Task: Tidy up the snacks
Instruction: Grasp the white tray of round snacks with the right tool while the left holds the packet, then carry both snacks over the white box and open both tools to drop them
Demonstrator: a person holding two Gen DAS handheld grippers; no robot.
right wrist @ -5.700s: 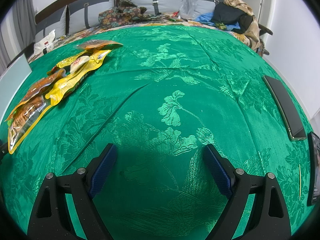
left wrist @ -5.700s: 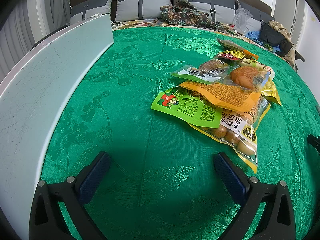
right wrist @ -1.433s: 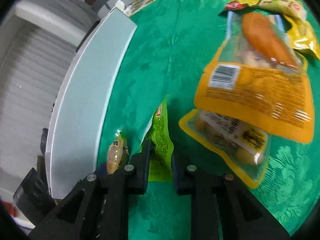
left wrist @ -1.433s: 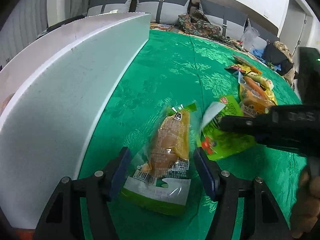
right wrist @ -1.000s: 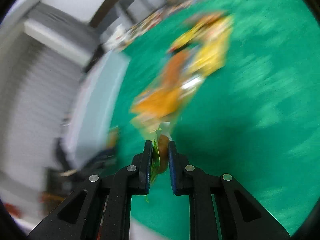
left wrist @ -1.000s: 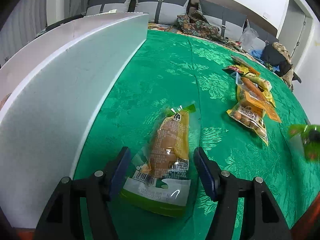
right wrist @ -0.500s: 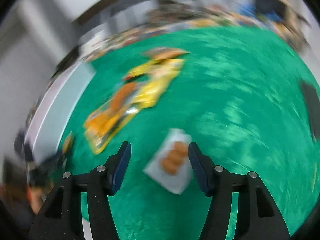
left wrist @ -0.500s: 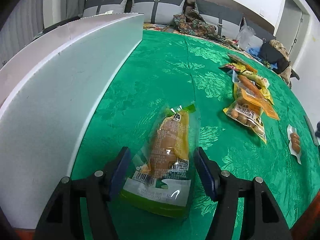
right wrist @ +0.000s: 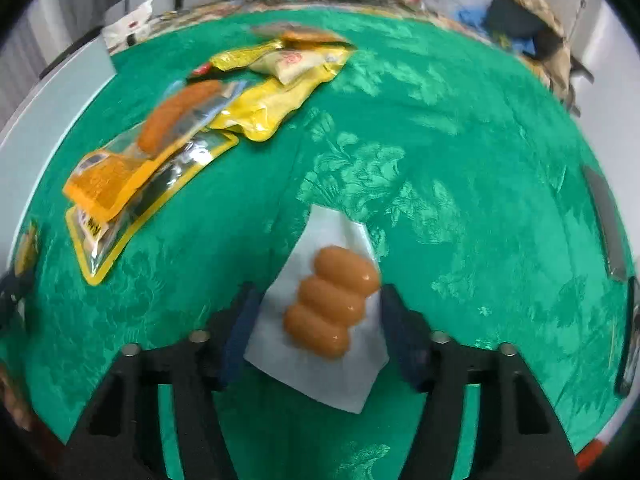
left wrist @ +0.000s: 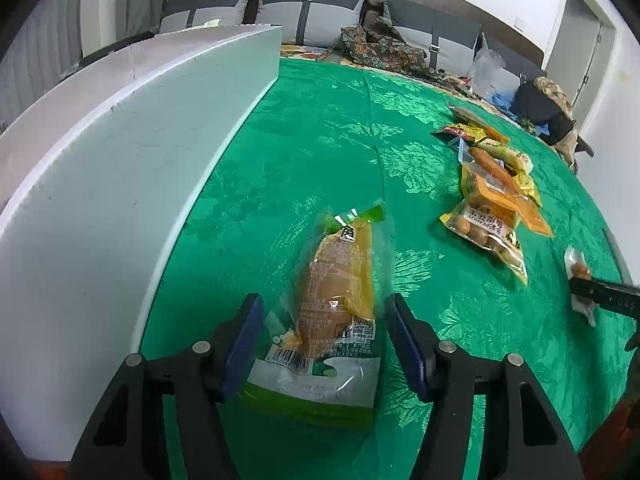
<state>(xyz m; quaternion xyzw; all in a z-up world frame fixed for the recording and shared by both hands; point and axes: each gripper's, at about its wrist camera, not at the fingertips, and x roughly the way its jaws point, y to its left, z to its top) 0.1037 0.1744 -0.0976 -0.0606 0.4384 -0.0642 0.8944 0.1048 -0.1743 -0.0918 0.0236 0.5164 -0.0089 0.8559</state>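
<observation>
A clear packet with green ends (left wrist: 340, 264), holding an orange-brown piece, lies on the green cloth between the blue pads of my left gripper (left wrist: 324, 300). Those jaws are closing, with the pads at the packet's edges. A white packet with three brown lumps (right wrist: 332, 304) lies flat between the fingers of my right gripper (right wrist: 318, 290), whose jaws are also closing and not pressing it. In the left wrist view that white packet (left wrist: 578, 268) shows at the far right under a dark finger (left wrist: 600, 294) of the right gripper.
A heap of yellow and orange snack packets (left wrist: 492, 200) (right wrist: 180, 132) lies farther out on the cloth. A tall white panel (left wrist: 120, 160) runs along the left edge. A dark flat slab (right wrist: 604, 216) lies near the right edge. Sofa cushions (left wrist: 312, 4) stand behind.
The right gripper swung away to the right with a green packet, opened, and has since dropped closer round the white packet. The left gripper stayed over its packet.
</observation>
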